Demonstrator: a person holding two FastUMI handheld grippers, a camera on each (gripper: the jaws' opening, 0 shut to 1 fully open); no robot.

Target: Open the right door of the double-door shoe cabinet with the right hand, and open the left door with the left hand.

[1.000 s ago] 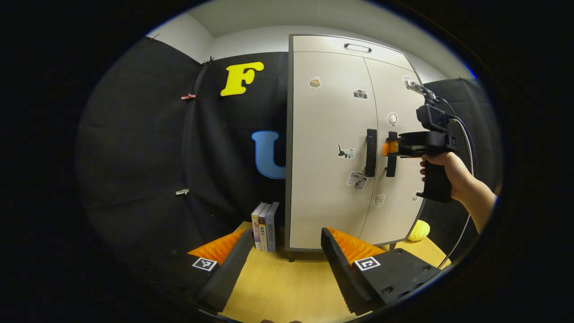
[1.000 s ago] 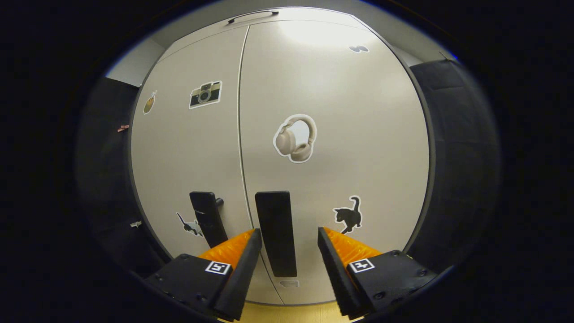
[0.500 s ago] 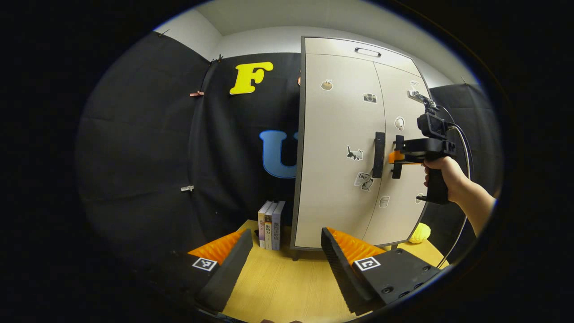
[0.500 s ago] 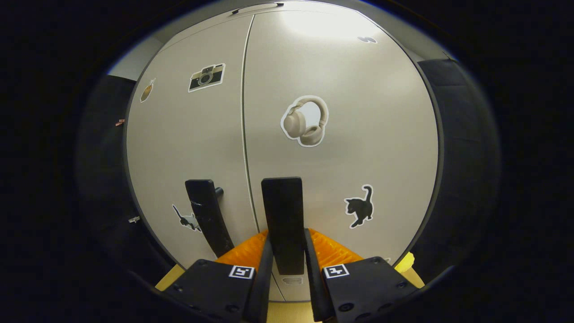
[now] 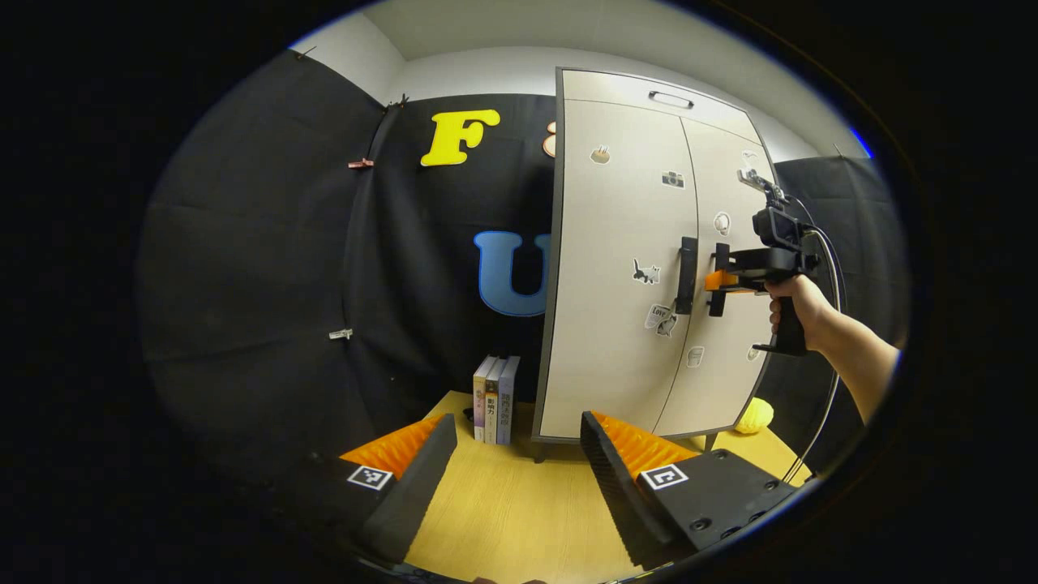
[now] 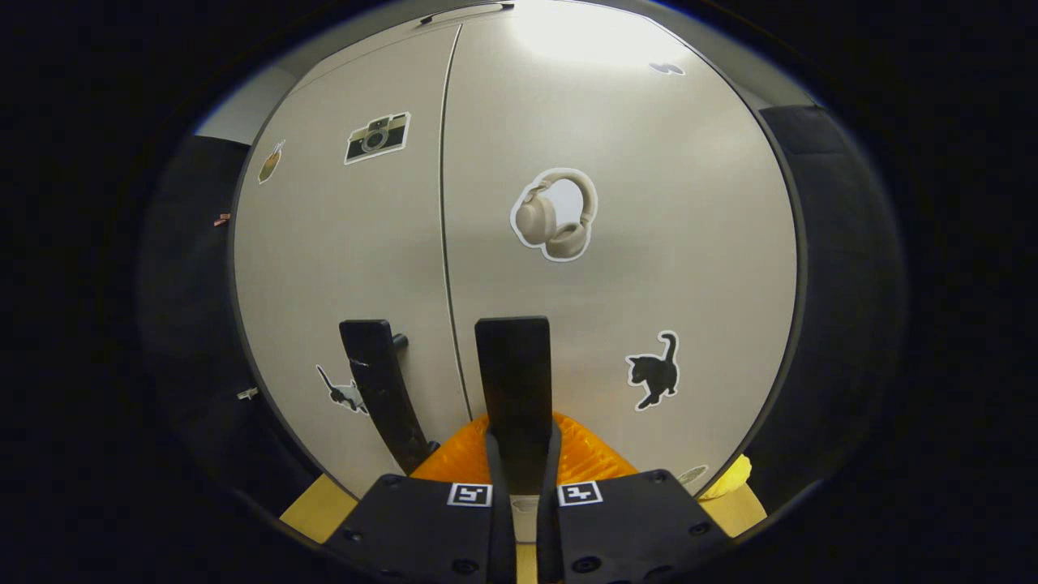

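Right tongs clamped on the right door's black bar handle; left tongs wide apart, empty, over the wooden tabletop.

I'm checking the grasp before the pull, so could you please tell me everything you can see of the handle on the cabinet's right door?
The right door handle is a flat, upright black bar with squared corners and a matte look, standing proud of the pale right door close to the seam between the doors. The right gripper is clamped on its lower part, both fingers pressing its sides. In the left gripper view, the handle stands beside the left door's matching handle. The door looks closed.
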